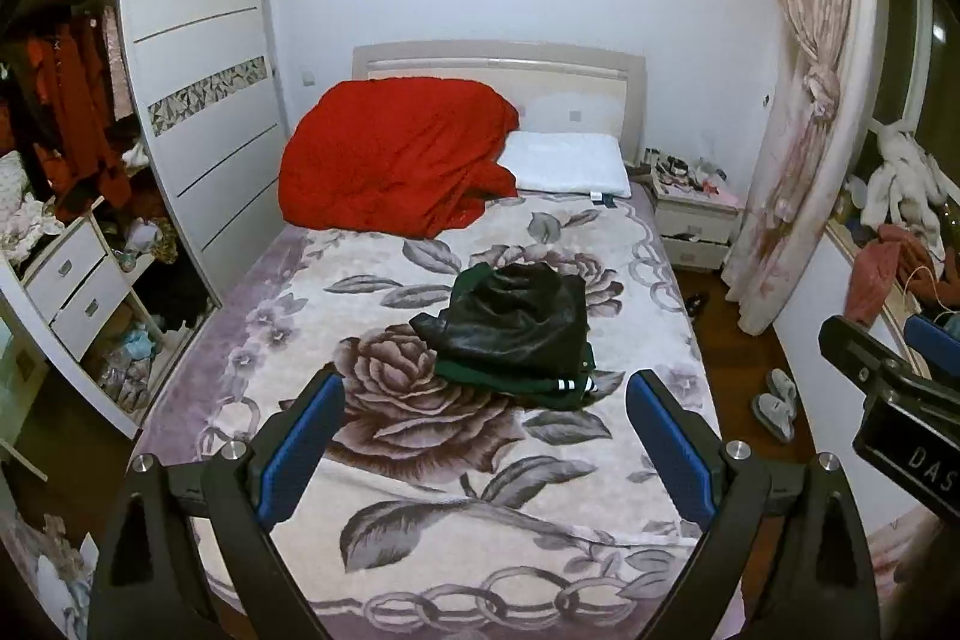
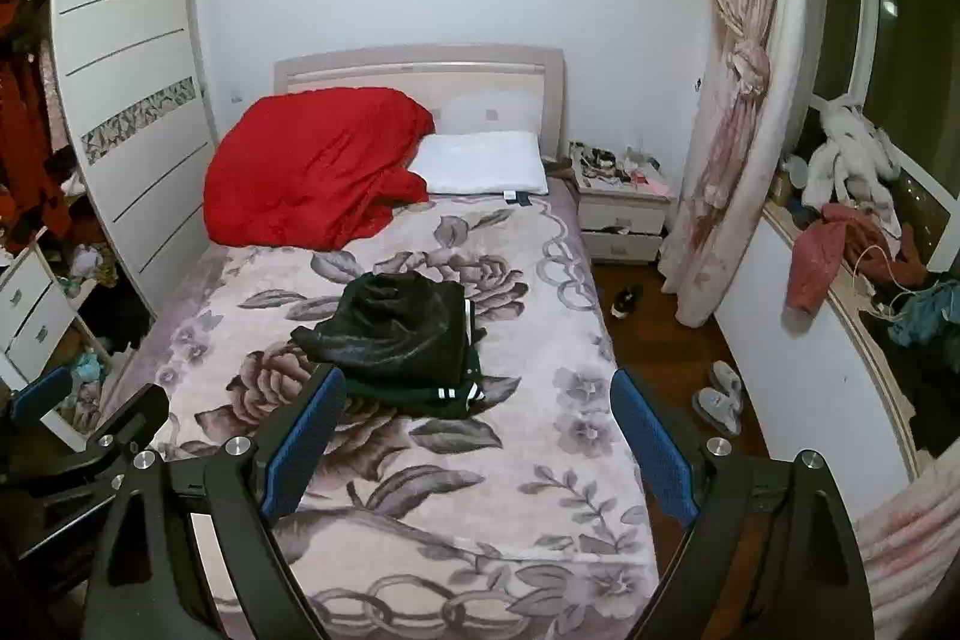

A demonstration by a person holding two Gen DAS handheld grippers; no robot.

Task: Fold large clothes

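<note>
Nearest the lens, the left gripper (image 1: pixel 486 424) hangs spread wide with nothing between its blue pads, and the right gripper (image 2: pixel 480 424) is likewise splayed and empty; both hover above the foot of the bed (image 1: pixel 420 520), well short of the clothes. Beyond them, near the middle of the flowered blanket (image 2: pixel 420 490), lies the jacket (image 1: pixel 516 322), black and shiny on top with dark green cloth and a striped white cuff showing under its near edge. It looks already bundled into a rough rectangle, though whether it is one garment or two stacked I cannot tell. The likely trouble is slippage: the top layer looks slick, so a pinch on it alone could slide it off the green layer and undo the shape. A grab too deep might also catch the plush blanket and drag it along. Its left flap sticks out loose and could flop open when lifted. Farther back, the red quilt (image 1: pixel 396 160) and white pillow (image 1: pixel 567 163) crowd the headboard, leaving little room to spread anything that way.
</note>
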